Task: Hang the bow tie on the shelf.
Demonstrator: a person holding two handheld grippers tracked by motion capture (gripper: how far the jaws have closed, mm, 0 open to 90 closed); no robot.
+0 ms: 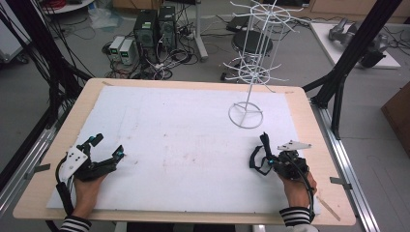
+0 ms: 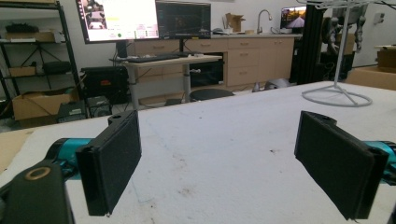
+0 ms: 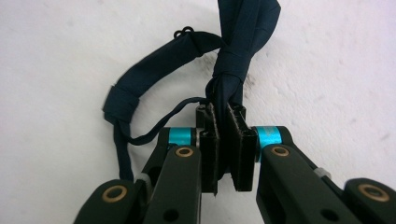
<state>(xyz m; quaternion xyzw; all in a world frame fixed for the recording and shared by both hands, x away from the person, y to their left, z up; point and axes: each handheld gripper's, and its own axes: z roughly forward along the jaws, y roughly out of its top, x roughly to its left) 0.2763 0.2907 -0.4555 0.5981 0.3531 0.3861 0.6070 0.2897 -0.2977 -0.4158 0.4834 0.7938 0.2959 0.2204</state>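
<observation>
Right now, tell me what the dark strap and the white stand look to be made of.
Dark strap: looks like soft woven navy fabric, matte, folding and creasing where the right gripper pinches it.
White stand: seemingly thin metal wire, coated white, with rigid hooks and ring base.

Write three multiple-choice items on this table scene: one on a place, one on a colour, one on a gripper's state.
1. The white wire rack stands toward the table's
A. far right
B. near left
C. near middle

2. The fabric strap is
A. red
B. dark navy
C. yellow

3. The left gripper has its jaws
A. shut on the strap
B. shut on nothing
C. wide apart

Answers: 1 A, its ring base sits far right in the high view. 2 B, dark blue against the white mat. 3 C, bare mat shows between the pads, while the right gripper pinches the strap.
</observation>
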